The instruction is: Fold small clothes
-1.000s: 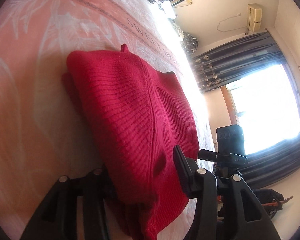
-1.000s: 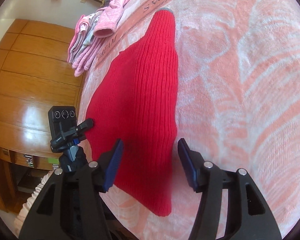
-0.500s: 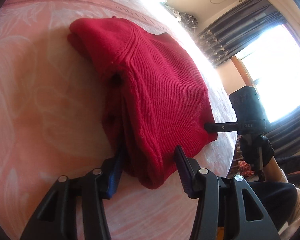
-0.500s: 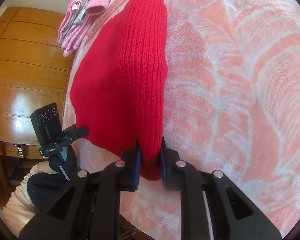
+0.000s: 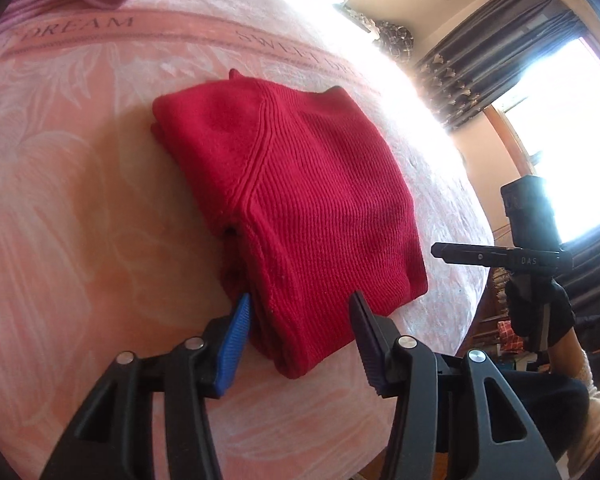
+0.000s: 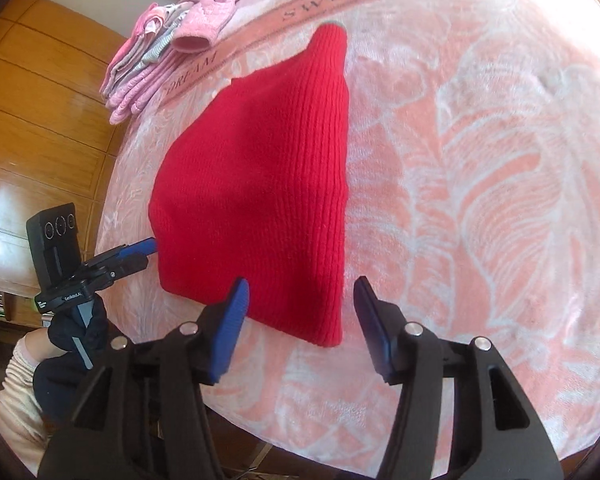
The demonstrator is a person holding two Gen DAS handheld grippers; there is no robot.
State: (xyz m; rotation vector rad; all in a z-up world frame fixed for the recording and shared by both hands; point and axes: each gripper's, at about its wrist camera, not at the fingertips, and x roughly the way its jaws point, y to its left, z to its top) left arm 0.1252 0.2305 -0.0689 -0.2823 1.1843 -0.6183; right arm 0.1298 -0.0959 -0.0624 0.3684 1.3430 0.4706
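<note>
A folded red rib-knit sweater (image 5: 300, 208) is seen lying on a pink plush blanket with a pale leaf print (image 5: 60, 220). The left gripper (image 5: 300, 340) is held spread apart, nothing clamped; the sweater's near corner sits between its blue ridged pads at 12 o'clock. The right gripper (image 6: 300, 320) is likewise spread and empty, the sweater's (image 6: 268, 184) near hem lying just ahead at 12 o'clock. The long axis is judged to run away from the right gripper toward the tapered cuff at 12 o'clock. Neither arm is clearly nearer. The knit looks thick, soft, several layers deep. A pile of pink clothes (image 6: 160, 48) lies at 10 o'clock, well apart.
</note>
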